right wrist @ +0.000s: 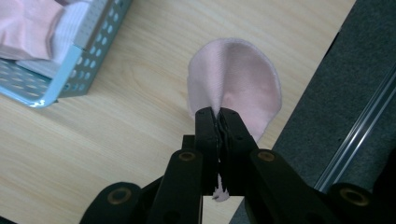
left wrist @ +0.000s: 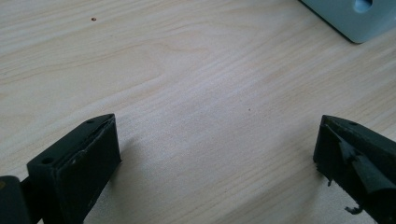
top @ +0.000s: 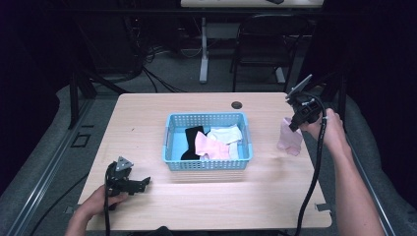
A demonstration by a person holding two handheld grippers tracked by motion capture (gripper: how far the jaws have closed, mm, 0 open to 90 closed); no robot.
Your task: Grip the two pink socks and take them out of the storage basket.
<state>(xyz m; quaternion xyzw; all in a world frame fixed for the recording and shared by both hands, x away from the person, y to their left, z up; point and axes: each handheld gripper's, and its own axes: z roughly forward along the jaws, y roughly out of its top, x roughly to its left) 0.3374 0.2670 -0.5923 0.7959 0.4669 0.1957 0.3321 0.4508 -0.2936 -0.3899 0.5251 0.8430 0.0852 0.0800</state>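
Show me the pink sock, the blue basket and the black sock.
pink sock [right wrist: 243, 79], right gripper view, on its rounded hanging end
blue basket [top: 206, 165], high view, on its near wall
black sock [top: 191, 136], high view, on the part lying in the basket

Blue basket [top: 169, 142] sits mid-tabletop with a black cloth [top: 192, 140], a pink one [top: 211, 147] and a white one [top: 227, 133] piled inside. Small dark hole [top: 237, 104] near the tabletop's far edge. Chair [top: 263, 44] and cables [top: 157, 59] behind.
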